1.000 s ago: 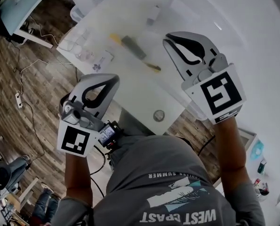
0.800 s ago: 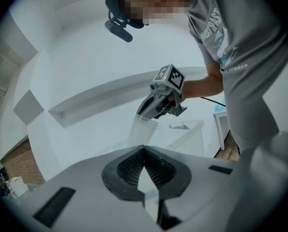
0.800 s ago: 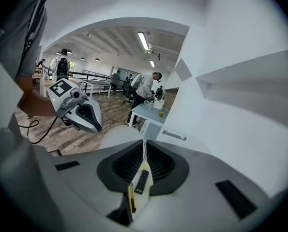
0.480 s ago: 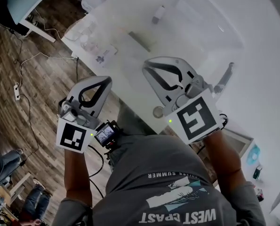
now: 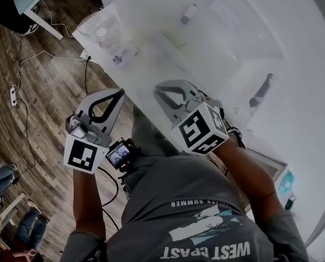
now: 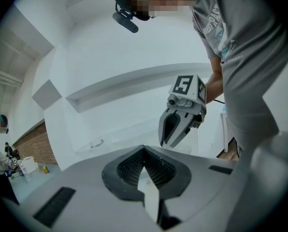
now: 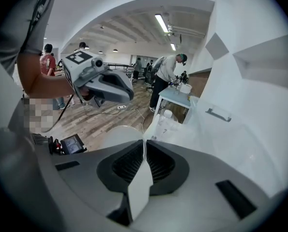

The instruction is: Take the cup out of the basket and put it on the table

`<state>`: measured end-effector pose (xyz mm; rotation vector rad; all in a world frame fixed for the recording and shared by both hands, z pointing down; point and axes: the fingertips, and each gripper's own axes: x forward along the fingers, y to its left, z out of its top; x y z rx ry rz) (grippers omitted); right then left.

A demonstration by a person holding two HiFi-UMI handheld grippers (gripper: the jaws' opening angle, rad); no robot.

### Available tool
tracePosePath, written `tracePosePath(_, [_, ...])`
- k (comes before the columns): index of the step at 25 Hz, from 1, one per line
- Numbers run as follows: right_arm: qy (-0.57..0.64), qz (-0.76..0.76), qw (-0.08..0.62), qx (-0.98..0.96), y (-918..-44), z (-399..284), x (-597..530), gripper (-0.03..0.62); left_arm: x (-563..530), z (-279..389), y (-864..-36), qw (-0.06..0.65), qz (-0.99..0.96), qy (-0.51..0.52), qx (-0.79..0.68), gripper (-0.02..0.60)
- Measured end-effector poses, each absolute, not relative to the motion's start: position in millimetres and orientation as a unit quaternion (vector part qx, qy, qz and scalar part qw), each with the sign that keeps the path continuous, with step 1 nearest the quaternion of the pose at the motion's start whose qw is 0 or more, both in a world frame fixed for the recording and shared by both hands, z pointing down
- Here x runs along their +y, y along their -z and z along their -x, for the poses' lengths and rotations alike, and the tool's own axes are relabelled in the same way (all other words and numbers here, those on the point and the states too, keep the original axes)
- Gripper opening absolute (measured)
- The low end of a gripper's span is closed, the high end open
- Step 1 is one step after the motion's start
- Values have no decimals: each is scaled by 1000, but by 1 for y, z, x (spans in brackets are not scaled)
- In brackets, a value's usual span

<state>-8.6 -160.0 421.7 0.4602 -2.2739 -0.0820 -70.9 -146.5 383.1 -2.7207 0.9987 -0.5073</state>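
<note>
My left gripper (image 5: 120, 93) and right gripper (image 5: 160, 89) each have their 2 jaws pressed together on nothing, both at the near edge of the white table (image 5: 167, 53). Only the head view shows the shirt (image 5: 206, 222), printed "WEST COAST" and "SUMMER". I cannot pick out the cup, just blurred clear containers (image 5: 102, 34) at the table's far left corner. Only the right gripper view shows a person (image 7: 165, 79) standing beyond that corner.

Left hand-held gripper (image 5: 119, 94) jaws were together, empty. Right hand-held gripper (image 5: 159, 90) same, just right of it, both pointing forward.
</note>
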Motion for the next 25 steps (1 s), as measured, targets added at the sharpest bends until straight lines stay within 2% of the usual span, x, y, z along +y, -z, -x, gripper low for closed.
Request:
tracePosePath(11, [-34, -182, 469, -863, -542, -6, -167, 34, -127, 91, -415, 65, 915, 174, 357, 9])
tracePosePath(25, [-88, -221, 507, -829, -610, -22, -192, 35, -131, 91, -426, 50, 918, 180, 351, 9])
